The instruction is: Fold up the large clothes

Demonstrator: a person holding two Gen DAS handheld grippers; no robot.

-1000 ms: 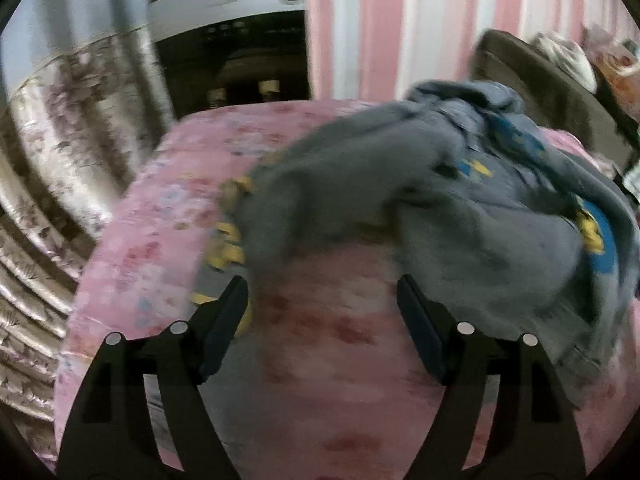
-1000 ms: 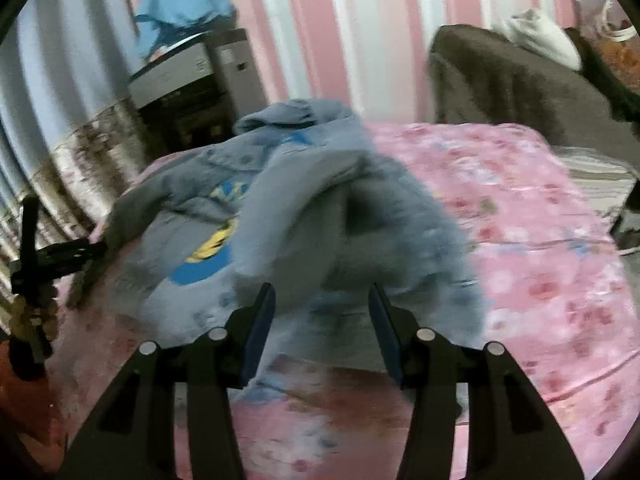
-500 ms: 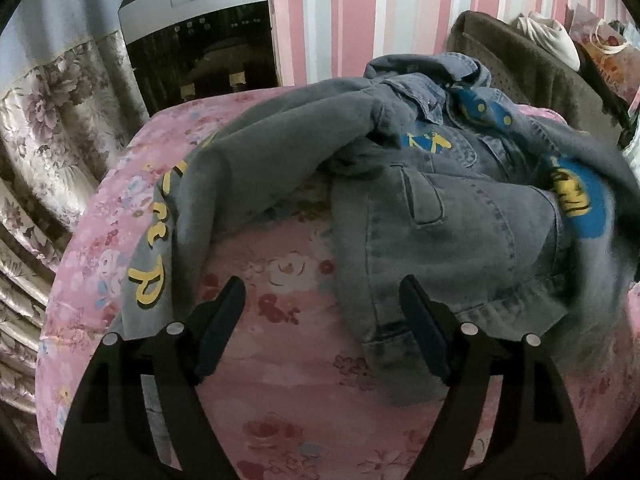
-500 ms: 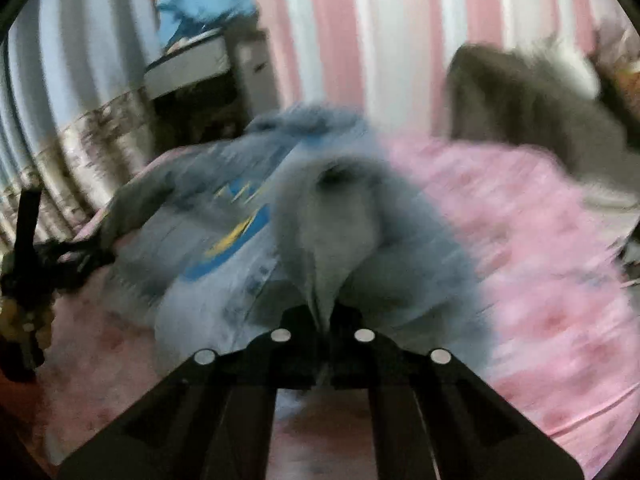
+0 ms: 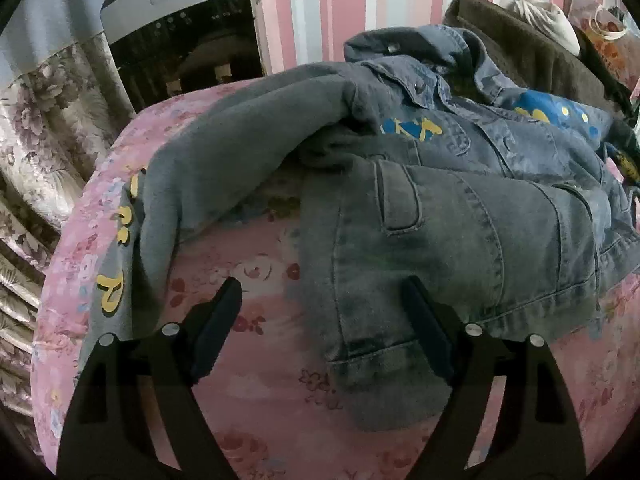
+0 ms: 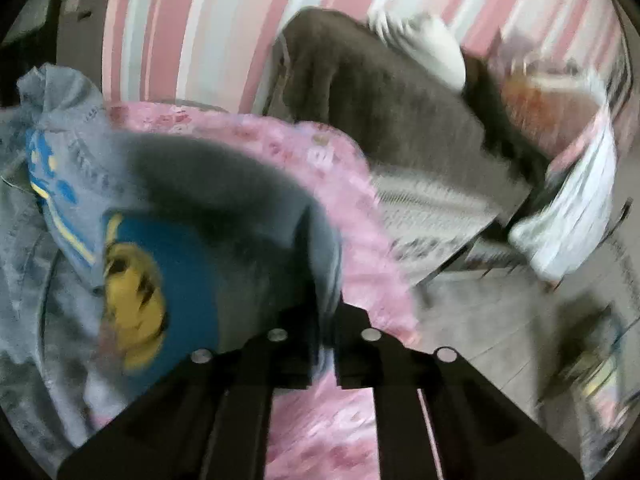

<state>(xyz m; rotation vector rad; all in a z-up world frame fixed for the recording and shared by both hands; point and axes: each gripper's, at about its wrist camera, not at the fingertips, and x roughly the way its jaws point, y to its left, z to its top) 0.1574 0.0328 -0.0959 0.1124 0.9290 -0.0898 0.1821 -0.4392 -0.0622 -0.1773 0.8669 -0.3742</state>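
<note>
Pink floral bedding (image 5: 256, 392) is seen covering a rounded bed that fills the lower part of both views, with a wall of pink, white and pale blue stripes (image 5: 340, 4) behind it. A large grey-blue denim jacket with blue and yellow printed patches (image 5: 460, 220) is spread across the bedding, its collar turned toward the wall and one grey sleeve with yellow lettering (image 5: 192, 168) draped toward the bed's left edge. A dark brown upholstered chair (image 6: 384, 120) is seen past the far side of the bed, with a white cloth (image 6: 424, 48) lying on top of it. A silver and black appliance (image 5: 180, 32) is seen against the wall to the left, beside a floral curtain (image 5: 44, 136). The left gripper (image 5: 324, 296) is held wide and is opening further; the jacket's lower hem lies between its black fingers without being pressed by either. In the blurred right view, the right gripper (image 6: 324, 320) is narrowed around a fold of the jacket's edge near the bed's rim, and its jaws are opening; the cloth sits between them, but whether the pads are pressing on it cannot be told.
</note>
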